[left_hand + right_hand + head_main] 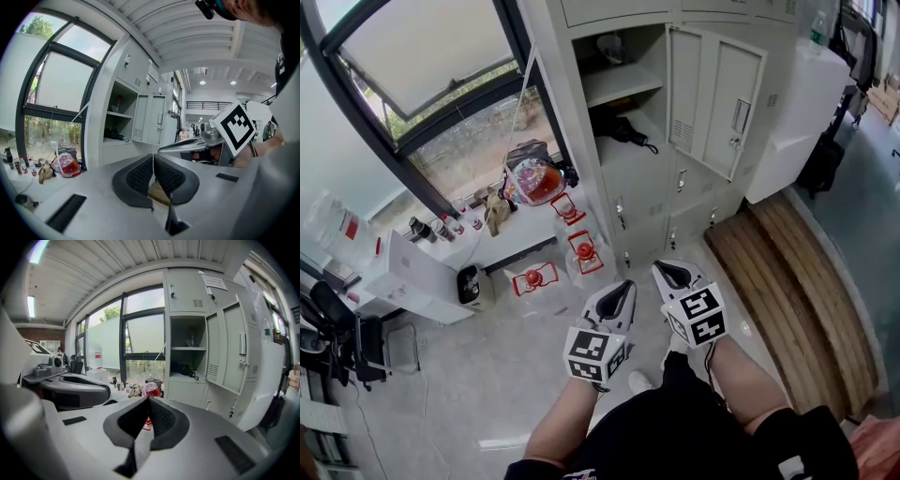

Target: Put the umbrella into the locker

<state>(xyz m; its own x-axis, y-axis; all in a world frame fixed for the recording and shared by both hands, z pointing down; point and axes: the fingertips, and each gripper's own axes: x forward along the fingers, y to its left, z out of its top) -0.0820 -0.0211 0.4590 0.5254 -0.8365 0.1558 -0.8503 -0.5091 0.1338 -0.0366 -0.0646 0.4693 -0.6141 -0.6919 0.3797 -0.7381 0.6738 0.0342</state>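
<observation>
1. Nearest the person, the left gripper [619,292] and the right gripper [672,272] are held side by side just in front of the legs, pointing toward the lockers and well short of them.
2. In the left gripper view the left gripper's [153,168] ribbed pads are drawn together with nothing between them. In the right gripper view the right gripper [147,411] is likewise fully closed and empty. Neither claw holds anything.
3. On the floor beyond the grippers stand red-capped water jugs [584,253]. A wooden platform [797,291] runs along the right.
4. Further off, a colourful bag [534,181] sits on the window ledge, just left of the locker [581,103].
5. Farthest, the black umbrella [623,129] lies folded on the lower shelf of the open compartment, its strap hanging over the shelf edge. The locker door [717,103] stands swung wide to the right.
6. Judged from this, the main step looks finished, as the umbrella is inside the locker and both grippers are clear of it. At most, shutting the door may remain, though the task sentence does not ask for it.
</observation>
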